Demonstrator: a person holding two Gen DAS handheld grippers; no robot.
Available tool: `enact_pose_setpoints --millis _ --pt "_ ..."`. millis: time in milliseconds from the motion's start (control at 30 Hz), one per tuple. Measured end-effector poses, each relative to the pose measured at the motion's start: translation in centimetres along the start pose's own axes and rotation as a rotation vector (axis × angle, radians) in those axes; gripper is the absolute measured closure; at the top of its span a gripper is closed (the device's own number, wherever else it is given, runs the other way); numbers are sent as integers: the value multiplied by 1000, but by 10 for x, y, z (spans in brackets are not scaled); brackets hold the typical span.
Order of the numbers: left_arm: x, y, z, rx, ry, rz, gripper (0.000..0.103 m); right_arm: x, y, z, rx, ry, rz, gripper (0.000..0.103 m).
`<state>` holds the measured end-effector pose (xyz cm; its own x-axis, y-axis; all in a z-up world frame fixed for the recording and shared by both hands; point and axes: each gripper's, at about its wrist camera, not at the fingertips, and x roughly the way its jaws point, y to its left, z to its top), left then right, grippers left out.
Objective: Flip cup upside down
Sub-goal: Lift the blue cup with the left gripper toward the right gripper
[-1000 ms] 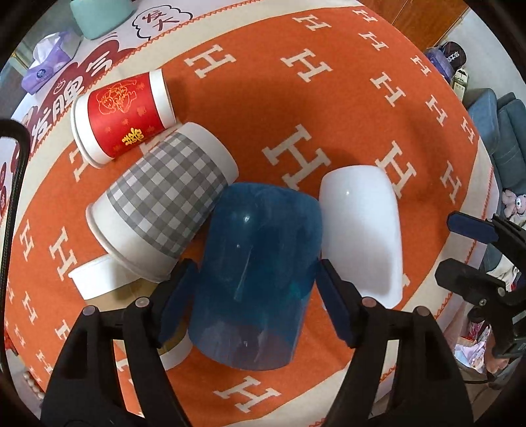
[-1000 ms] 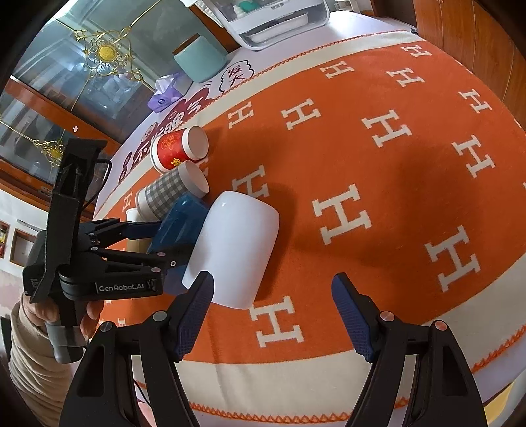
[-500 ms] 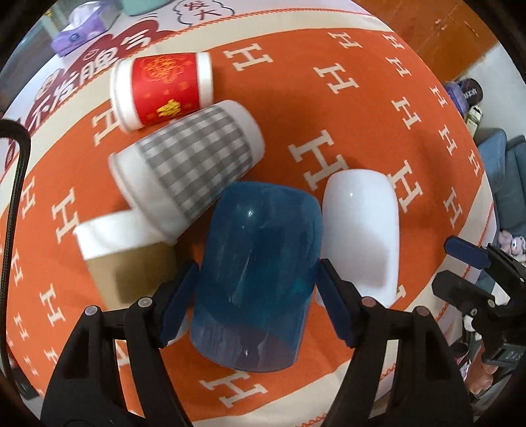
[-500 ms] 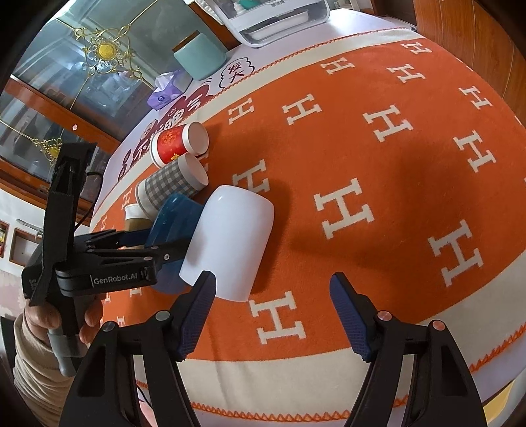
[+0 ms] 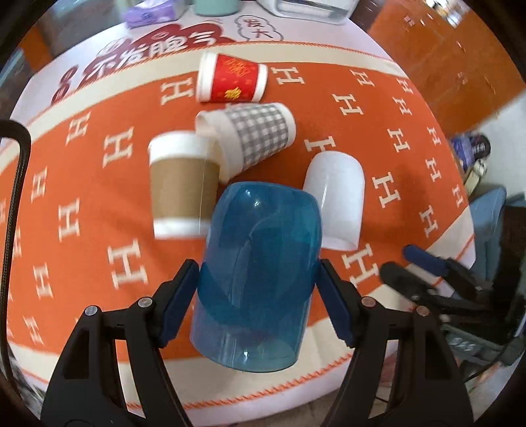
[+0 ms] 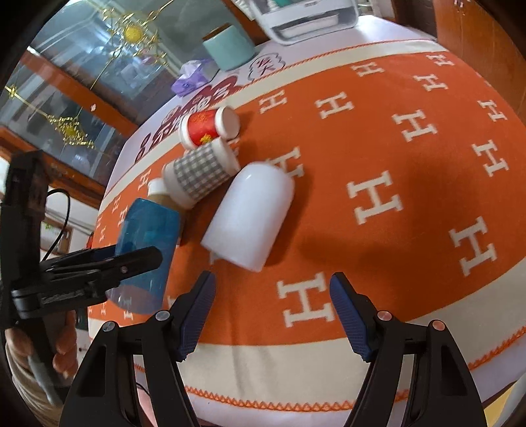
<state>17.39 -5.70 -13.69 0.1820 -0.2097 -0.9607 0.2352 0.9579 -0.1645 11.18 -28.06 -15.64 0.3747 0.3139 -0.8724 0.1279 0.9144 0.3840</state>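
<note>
My left gripper [image 5: 258, 295] is shut on a translucent blue cup [image 5: 259, 272] and holds it lifted above the orange cloth, its open mouth toward the camera. The blue cup also shows in the right wrist view [image 6: 144, 253], held by the left gripper [image 6: 131, 259]. My right gripper [image 6: 273, 312] is open and empty near the table's front edge, just short of a white cup [image 6: 250, 216] that lies on its side. The white cup also shows in the left wrist view [image 5: 335, 200].
A brown-sleeved paper cup [image 5: 182, 187], a grey checked cup [image 5: 253, 138] and a red cup [image 5: 233, 78] lie on the orange H-patterned cloth [image 6: 411, 184]. A teal container [image 6: 228, 47], a purple tissue pack [image 6: 192, 77] and a white tray [image 6: 305, 16] stand at the back.
My left gripper has lifted the blue cup off the cloth and pulled it back toward the front edge. The brown cup beneath it is now uncovered. The right gripper stayed open.
</note>
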Motion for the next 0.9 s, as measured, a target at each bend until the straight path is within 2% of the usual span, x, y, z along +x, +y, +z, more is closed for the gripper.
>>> enact_pose_setpoints --millis 133,367,500,600,733,900 --pt "-5 7 -30 -121 -7 -43 33 8 9 -9 -18 29 10 29" --pt "11 11 -74 -301 11 -81 32 18 7 -22 -16 58 4 29" --pt "24 16 -87 -376 23 -70 32 18 2 -30 -8 69 2 29" --pt "40 19 -93 -434 68 -73 31 20 0 -34 -5 76 -2 29" --pt "46 15 -96 -430 43 -45 31 19 -2 -38 -10 77 -6 29" --pt "55 9 -94 -430 97 -32 29 18 -5 -40 -10 78 -5 29"
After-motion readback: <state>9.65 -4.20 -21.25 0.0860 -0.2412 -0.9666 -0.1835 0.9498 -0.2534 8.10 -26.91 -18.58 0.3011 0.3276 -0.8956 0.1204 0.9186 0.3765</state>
